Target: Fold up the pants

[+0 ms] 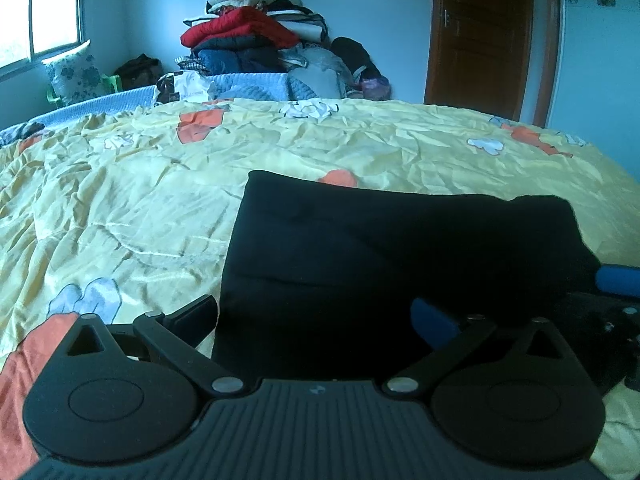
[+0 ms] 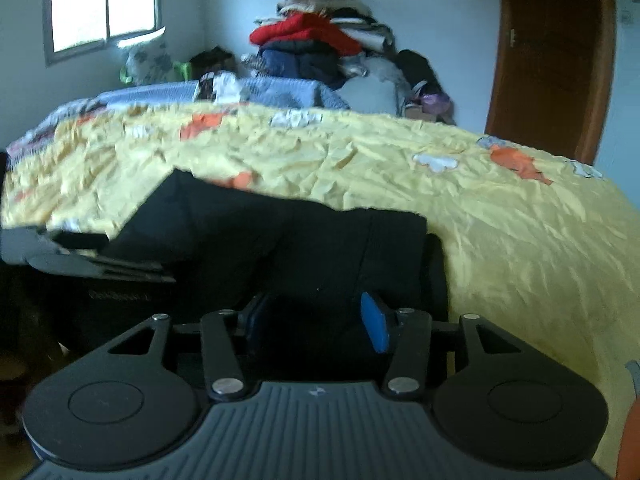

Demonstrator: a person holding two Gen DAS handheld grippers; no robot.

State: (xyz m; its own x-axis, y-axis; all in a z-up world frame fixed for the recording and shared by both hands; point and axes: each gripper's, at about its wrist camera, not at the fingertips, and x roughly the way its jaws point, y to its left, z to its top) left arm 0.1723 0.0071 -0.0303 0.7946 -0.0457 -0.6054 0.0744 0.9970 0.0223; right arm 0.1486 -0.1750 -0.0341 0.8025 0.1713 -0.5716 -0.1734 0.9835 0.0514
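Black pants (image 1: 400,248) lie folded into a rough rectangle on the yellow bed sheet (image 1: 140,208). My left gripper (image 1: 316,316) is open, its fingers spread wide at the near edge of the pants, with the fabric between them. My right gripper (image 2: 316,320) is also open, its blue pads (image 2: 374,326) on either side of the near right part of the pants (image 2: 280,240). The right gripper's blue pad shows at the right edge of the left wrist view (image 1: 618,278). The left gripper's body shows at the left of the right wrist view (image 2: 80,256).
A tall pile of clothes and blankets (image 1: 256,36) stands behind the bed's far edge. A brown door (image 1: 484,32) is at the back right, a window (image 1: 40,8) at the back left. A pillow (image 1: 72,72) leans near the window.
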